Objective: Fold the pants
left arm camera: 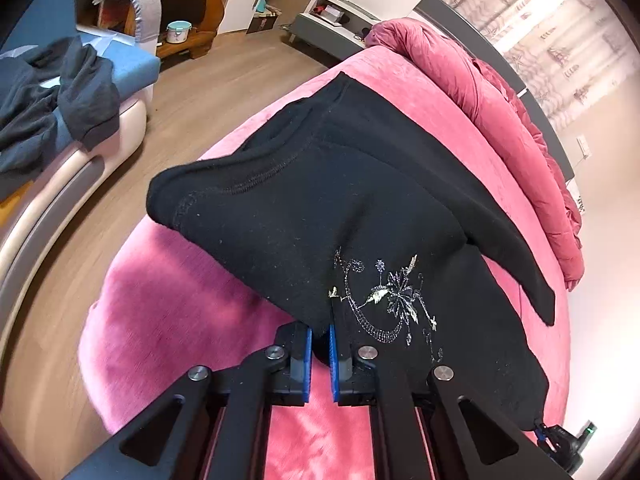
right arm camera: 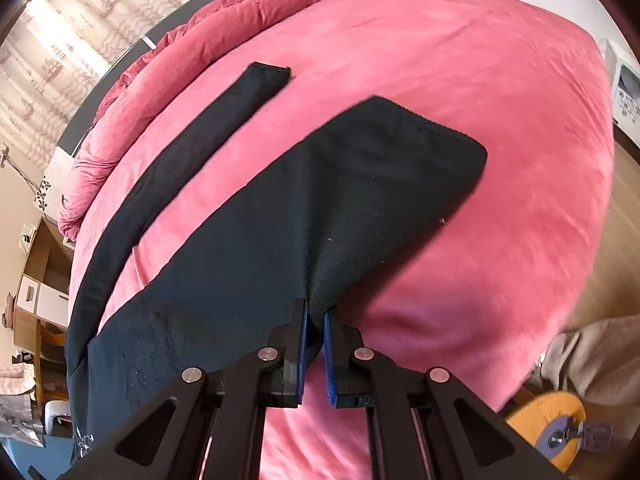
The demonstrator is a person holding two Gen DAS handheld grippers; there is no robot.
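Between both grippers' shut jaws, black pants [left arm camera: 304, 216], pinched.

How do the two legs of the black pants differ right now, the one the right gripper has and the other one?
The nearer leg of the black fabric pants is pinched at its edge by the right gripper and looks partly raised off the pink bed cover; the farther leg lies flat, ungripped. The nearer leg shows broad, the farther one narrow. Both are plain black and point the same way.
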